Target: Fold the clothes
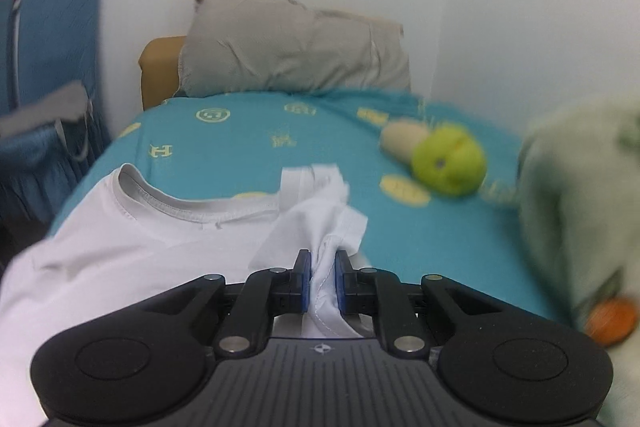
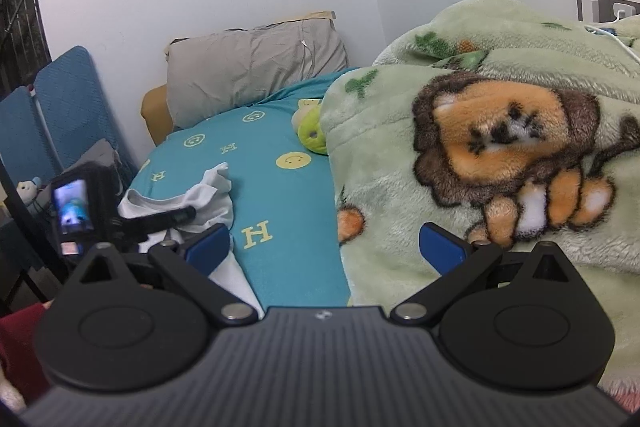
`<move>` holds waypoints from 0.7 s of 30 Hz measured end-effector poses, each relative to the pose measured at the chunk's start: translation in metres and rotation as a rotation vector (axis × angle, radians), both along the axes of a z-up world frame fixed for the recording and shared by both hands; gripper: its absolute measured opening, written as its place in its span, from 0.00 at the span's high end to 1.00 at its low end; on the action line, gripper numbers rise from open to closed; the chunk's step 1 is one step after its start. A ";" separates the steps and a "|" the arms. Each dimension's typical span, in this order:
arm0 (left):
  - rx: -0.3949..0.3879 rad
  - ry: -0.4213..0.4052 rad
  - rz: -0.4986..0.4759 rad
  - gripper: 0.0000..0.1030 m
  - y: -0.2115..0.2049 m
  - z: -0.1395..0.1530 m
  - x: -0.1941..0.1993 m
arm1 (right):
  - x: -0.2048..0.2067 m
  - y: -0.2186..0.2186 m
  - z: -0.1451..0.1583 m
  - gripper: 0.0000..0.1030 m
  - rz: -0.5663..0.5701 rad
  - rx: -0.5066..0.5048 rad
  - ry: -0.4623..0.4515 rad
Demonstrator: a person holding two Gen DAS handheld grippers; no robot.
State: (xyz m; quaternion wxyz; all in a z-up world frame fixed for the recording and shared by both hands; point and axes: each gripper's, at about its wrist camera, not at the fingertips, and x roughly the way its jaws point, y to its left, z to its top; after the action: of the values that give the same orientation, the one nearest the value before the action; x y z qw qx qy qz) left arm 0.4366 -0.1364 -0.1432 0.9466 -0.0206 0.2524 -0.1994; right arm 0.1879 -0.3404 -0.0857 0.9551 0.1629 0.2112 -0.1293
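Left wrist view: a white T-shirt [image 1: 132,227] lies spread on the near left part of a bed covered by a teal sheet [image 1: 240,143] printed with yellow smiley faces and letters. Its neckline faces the far end, toward a grey pillow [image 1: 296,55] leaning on the wall. The body of the shirt is flat and not yet folded. Only its right shoulder or sleeve is gathered into a crumpled bunch, which rises from the bed into the left gripper [image 1: 323,277]. The blue pads [image 1: 305,279] press on this bunch from both sides, so the left gripper is closed on the cloth. The task therefore appears to be at its first fold, with the sleeve lifted but not yet laid over; the remaining side and the lengthwise folds are judged still to be done.

Right wrist view: the right gripper [image 2: 326,243] hangs above the bed with its jaws spread wide and nothing between them. The left pad overlaps the near edge of the shirt in the picture; whether it touches the cloth cannot be told. The left gripper appears here at the left, over the bunched cloth.

Both grippers point toward the far end and tilt somewhat downward. A green plush toy [image 1: 448,163] lies on the sheet at far right, well apart from the shirt. A pale green lion-print blanket [image 2: 500,131] is heaped along the right side.
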 end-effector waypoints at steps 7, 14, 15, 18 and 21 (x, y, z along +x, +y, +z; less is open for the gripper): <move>-0.438 0.052 0.043 0.90 0.086 0.022 0.011 | -0.002 0.004 0.002 0.00 0.012 -0.005 0.001; -0.173 0.182 0.395 0.84 0.119 0.004 0.053 | 0.001 0.008 0.000 0.00 0.018 -0.020 0.008; -0.165 0.205 0.419 0.81 0.123 -0.001 0.054 | 0.002 0.008 0.000 0.00 0.020 -0.022 0.009; -0.187 0.232 0.461 0.54 0.135 -0.007 0.046 | 0.004 0.007 0.000 0.00 0.022 -0.017 0.010; -0.219 0.232 0.441 0.37 0.141 0.000 0.029 | 0.002 0.003 0.001 0.00 0.011 -0.002 0.002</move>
State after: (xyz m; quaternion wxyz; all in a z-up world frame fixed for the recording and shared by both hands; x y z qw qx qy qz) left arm 0.4652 0.0046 -0.1434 0.9240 -0.2001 0.3256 -0.0107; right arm 0.1900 -0.3375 -0.0845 0.9557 0.1606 0.2128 -0.1246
